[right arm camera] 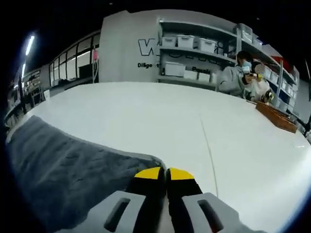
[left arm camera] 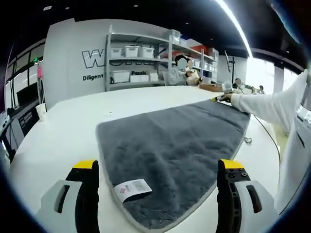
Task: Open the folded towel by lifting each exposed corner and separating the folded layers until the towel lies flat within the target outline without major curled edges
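Nearest the camera in the left gripper view, the left hand-held gripper hangs released, its two yellow-tipped jaws standing wide apart on either side of the near corner of a grey towel, touching nothing. A small white care label lies face up on that corner. The towel is spread across a white surface, its pile mostly smooth, with its bound edge running around the near side. At the far corner, the right hand-held gripper reaches in at the end of a white sleeve. In the right gripper view, the right hand-held gripper has its yellow tips clenched together at the towel's edge, apparently pinching that corner, though the cloth between the jaws is hidden. Judging by this, the unfolding looks nearly finished: the towel seems open to a single layer, with the far corner yet to be laid down. No target outline can be made out.
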`<state>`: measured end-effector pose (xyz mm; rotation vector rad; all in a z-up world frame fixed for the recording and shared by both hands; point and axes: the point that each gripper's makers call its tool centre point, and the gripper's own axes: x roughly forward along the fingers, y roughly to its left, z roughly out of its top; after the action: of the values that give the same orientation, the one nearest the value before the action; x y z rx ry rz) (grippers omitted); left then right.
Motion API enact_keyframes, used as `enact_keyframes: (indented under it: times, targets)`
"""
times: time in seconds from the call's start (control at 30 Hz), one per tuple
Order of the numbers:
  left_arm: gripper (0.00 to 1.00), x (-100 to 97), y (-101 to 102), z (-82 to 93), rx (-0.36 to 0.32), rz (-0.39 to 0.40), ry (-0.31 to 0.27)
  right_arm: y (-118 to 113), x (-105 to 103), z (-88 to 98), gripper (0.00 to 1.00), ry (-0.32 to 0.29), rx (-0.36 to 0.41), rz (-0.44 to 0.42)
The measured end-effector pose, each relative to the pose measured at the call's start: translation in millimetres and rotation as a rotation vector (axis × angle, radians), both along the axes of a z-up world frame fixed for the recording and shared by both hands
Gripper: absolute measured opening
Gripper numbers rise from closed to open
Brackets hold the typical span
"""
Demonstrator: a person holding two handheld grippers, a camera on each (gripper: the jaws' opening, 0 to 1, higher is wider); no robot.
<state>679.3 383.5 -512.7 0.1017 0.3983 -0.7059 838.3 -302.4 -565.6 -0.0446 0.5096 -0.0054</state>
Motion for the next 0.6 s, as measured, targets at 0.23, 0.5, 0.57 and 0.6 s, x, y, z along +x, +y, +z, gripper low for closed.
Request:
enact_keyframes:
  times: [0.23, 0.5, 0.57, 0.6]
  targets:
    - [1.00, -6.1, -2, 3.8, -0.006, -0.007, -0.010, -7, -16, 11.0, 0.31, -0.024, 0.013, -0.055]
    - [1.00, -19.1, -5, 8.6, -0.016, -0.027, -0.039, -8, -85, 64.9, 0.53, -0.110, 0.009, -0.043]
    - [1.00, -24.0, -6, 9.3, -0.023, -0.031, -0.043, 3, -115, 85.1, 0.56, -0.149, 0.004, -0.001]
    - [1.00, -27.2, -7, 9.8, -0.025, -0.035, -0.049, 11, -133, 96.4, 0.58, -0.178, -0.003, 0.018]
